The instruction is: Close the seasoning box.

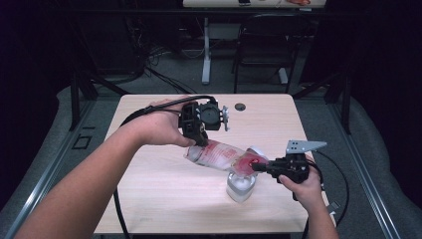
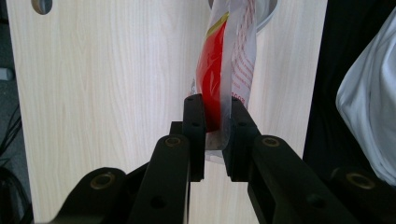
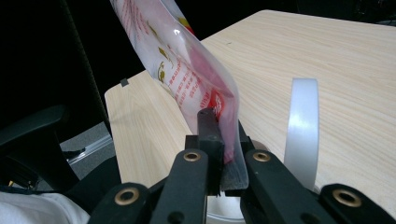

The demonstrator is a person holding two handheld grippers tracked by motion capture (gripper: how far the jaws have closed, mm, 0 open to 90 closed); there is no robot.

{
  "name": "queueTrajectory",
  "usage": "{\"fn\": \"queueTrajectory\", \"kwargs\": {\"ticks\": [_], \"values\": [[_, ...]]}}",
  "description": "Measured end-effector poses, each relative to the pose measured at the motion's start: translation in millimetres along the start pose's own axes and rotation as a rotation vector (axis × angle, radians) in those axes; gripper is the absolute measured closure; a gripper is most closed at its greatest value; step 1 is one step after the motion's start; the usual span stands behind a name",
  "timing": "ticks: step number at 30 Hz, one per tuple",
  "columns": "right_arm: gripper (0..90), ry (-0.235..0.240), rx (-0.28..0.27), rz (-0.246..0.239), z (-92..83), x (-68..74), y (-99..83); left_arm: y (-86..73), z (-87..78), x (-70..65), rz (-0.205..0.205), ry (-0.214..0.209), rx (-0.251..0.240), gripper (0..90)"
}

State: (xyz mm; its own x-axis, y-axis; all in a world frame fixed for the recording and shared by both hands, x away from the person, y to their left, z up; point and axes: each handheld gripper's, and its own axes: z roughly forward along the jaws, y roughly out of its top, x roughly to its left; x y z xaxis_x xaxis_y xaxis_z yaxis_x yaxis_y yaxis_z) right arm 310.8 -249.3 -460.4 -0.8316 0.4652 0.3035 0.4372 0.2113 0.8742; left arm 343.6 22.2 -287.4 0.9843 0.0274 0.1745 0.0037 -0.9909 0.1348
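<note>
Pale wood table (image 1: 164, 199) in dark room; left gripper (image 1: 201, 140) jaws clamped on upper end of red-printed plastic pouch (image 1: 219, 155); right gripper (image 1: 256, 167) jaws pinched shut on lower end; pouch tilted over clear cup (image 1: 241, 186); pouring apparently in hand, emptying remains.

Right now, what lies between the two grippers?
In the high view, the clear red-printed pouch spans the gap between the left gripper and the right gripper, each shut on one end, over a clear cup.
</note>
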Motion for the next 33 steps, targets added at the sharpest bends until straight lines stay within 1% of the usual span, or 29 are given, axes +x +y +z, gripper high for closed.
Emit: {"fn": "queueTrajectory", "kwargs": {"ticks": [3,9,12,14,17,22,27,29,30,33], "values": [[89.9,-0.002,-0.001,0.005,-0.1,-0.8,-0.6,0.7,0.2,-0.7,0.003,0.003,-0.012,81.6],[89.8,-0.006,0.000,0.005,-0.4,-1.2,-0.8,1.8,-0.6,-1.3,0.010,0.000,-0.002,82.6],[89.8,-0.002,-0.001,0.009,-0.7,-1.5,-1.0,1.2,-0.4,-1.6,0.007,-0.007,-0.007,83.2],[89.8,0.002,0.001,0.009,-0.7,-1.4,-0.7,1.1,-0.5,-1.8,0.012,-0.002,-0.005,83.6],[89.9,0.007,0.001,0.013,-1.0,-1.4,-0.6,0.4,-0.5,-2.1,0.014,-0.007,-0.008,84.3],[89.9,0.013,0.001,0.016,0.1,-0.1,0.1,-0.7,-2.4,-2.3,0.017,-0.012,-0.001,84.7],[89.9,0.021,0.002,0.013,1.5,0.8,0.7,-0.4,-5.4,-3.0,0.023,-0.010,0.002,84.8],[89.9,0.023,0.005,0.015,1.7,1.1,0.7,-0.1,-5.8,-3.5,0.020,-0.007,-0.002,84.8],[89.9,0.023,0.005,0.014,1.8,1.2,0.8,0.4,-6.4,-3.7,0.018,-0.013,0.001,84.8],[89.9,0.025,0.006,0.014,2.3,0.9,0.6,1.9,-7.7,-3.9,0.025,-0.008,0.003,84.8]]}}
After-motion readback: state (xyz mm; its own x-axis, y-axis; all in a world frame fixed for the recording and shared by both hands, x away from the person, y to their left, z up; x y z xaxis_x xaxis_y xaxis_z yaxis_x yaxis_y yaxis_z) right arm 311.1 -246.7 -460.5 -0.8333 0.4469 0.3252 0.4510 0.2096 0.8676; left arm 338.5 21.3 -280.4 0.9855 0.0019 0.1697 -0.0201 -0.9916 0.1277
